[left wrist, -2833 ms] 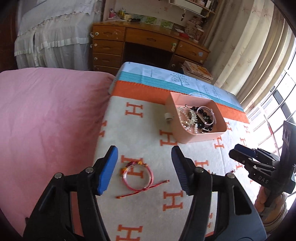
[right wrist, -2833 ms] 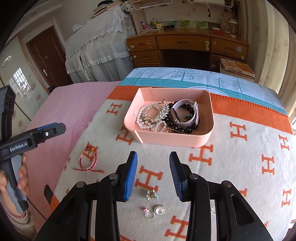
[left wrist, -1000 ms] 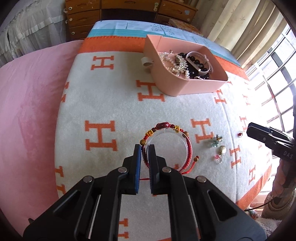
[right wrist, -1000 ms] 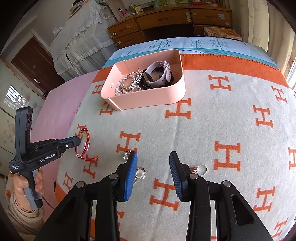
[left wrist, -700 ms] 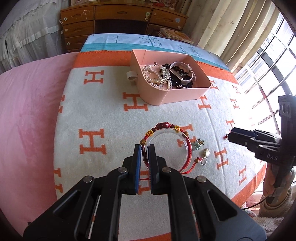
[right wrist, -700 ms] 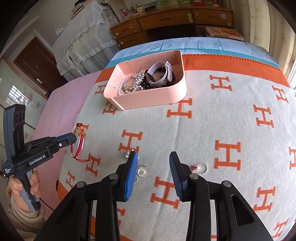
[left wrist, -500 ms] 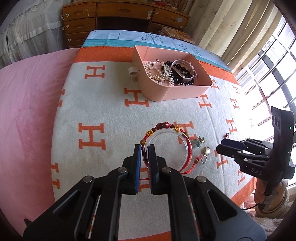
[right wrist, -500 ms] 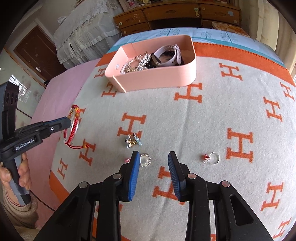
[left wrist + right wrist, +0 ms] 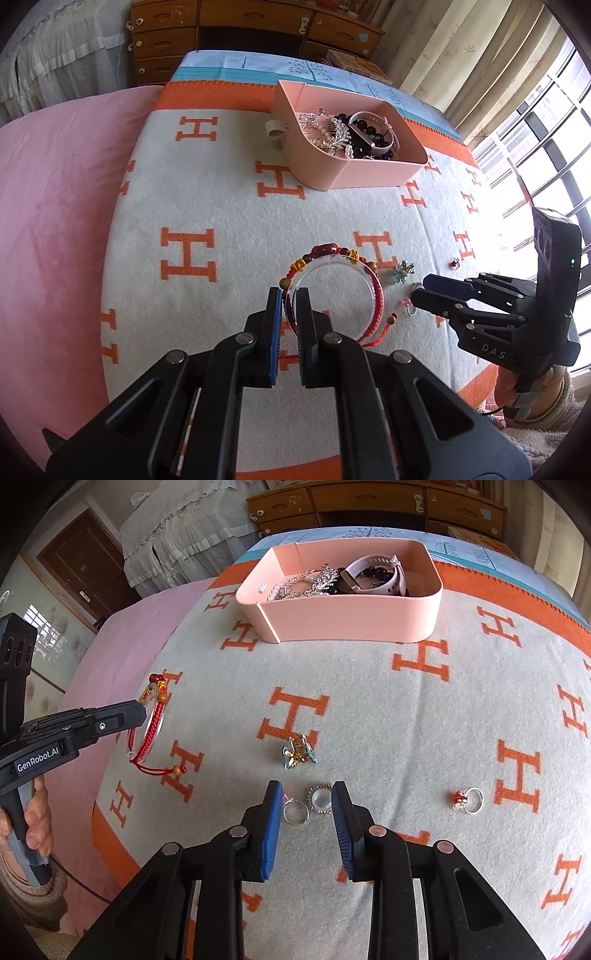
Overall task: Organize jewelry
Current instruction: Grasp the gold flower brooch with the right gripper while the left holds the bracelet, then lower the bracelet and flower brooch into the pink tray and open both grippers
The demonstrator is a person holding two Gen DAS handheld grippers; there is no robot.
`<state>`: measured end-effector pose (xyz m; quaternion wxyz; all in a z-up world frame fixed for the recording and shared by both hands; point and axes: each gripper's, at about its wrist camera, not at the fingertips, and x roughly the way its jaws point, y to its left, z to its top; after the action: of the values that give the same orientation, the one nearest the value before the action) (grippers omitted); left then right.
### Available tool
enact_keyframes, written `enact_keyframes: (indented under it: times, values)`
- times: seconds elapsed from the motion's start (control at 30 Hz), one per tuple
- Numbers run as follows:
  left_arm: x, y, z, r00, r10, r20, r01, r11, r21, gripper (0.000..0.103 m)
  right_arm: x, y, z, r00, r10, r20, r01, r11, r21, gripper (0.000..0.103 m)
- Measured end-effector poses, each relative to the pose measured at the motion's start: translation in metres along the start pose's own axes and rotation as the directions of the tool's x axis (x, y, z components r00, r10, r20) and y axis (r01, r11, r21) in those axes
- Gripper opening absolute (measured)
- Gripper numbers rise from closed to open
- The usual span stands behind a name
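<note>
On the left, the left gripper (image 9: 287,301) is clamped on the rim of the bracelet (image 9: 153,723), a light, stiff hoop with dangling cord. Right of it, the right gripper (image 9: 304,808), jaws just narrowing but unclenched, straddles two small, slippery rings (image 9: 295,812); the box (image 9: 354,618) sits far.

Pale blanket patterned with orange H letters (image 9: 369,709) spread over the bed, rounded pink plastic tray (image 9: 354,618) at its far side, heaped jewellery inside, gold flower brooch (image 9: 298,755) nearer, round pearl-faced ring (image 9: 320,799) beside thin silver ring (image 9: 295,812) nearest, red-stone silver ring (image 9: 468,800) off right, red braided cord bracelet (image 9: 149,731) far left.
</note>
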<state>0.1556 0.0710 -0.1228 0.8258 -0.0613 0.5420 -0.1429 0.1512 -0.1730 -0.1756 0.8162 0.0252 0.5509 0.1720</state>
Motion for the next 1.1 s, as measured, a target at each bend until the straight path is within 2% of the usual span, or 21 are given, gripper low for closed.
enact_keyframes:
  times: [0.13,0.43,0.47,0.53,0.67,0.77,0.93,1.1]
  values:
    - [0.002,0.000,-0.001,1.000,-0.005,-0.008,0.005,1.000,-0.001,0.005,0.006,0.007,0.007,0.999,-0.039,0.010,0.040,0.998,-0.044,0.028]
    - [0.005,0.002,0.002,1.000,-0.004,-0.015,0.004,1.000,-0.004,0.005,0.021,0.019,0.018,0.998,-0.066,0.024,0.068,0.992,-0.104,0.028]
    - [0.005,0.002,0.002,1.000,-0.005,-0.016,0.005,1.000,-0.004,0.005,0.021,0.019,0.019,0.997,-0.073,0.026,0.075,0.992,-0.106,0.028]
    - [0.005,0.001,0.004,1.000,-0.006,-0.015,0.006,1.000,-0.002,0.005,0.021,0.020,0.020,0.996,-0.082,0.025,0.084,0.990,-0.115,0.020]
    - [-0.003,-0.005,0.018,1.000,-0.010,0.014,0.010,1.000,0.006,0.005,0.008,0.015,0.026,0.996,-0.071,0.049,0.076,0.992,-0.104,0.020]
    - [-0.016,-0.014,0.039,0.997,-0.020,0.069,0.019,1.000,0.014,0.005,-0.019,0.006,0.045,0.991,-0.061,0.120,0.069,0.995,-0.067,0.020]
    - [-0.024,-0.038,0.081,0.988,-0.019,0.155,0.013,0.999,0.040,0.005,-0.060,-0.022,0.093,0.965,-0.072,0.251,0.061,0.997,0.050,0.020]
    - [-0.001,-0.050,0.120,0.984,0.004,0.176,-0.004,1.000,-0.001,0.005,-0.058,-0.054,0.128,0.967,-0.047,0.252,0.006,0.987,0.161,0.020]
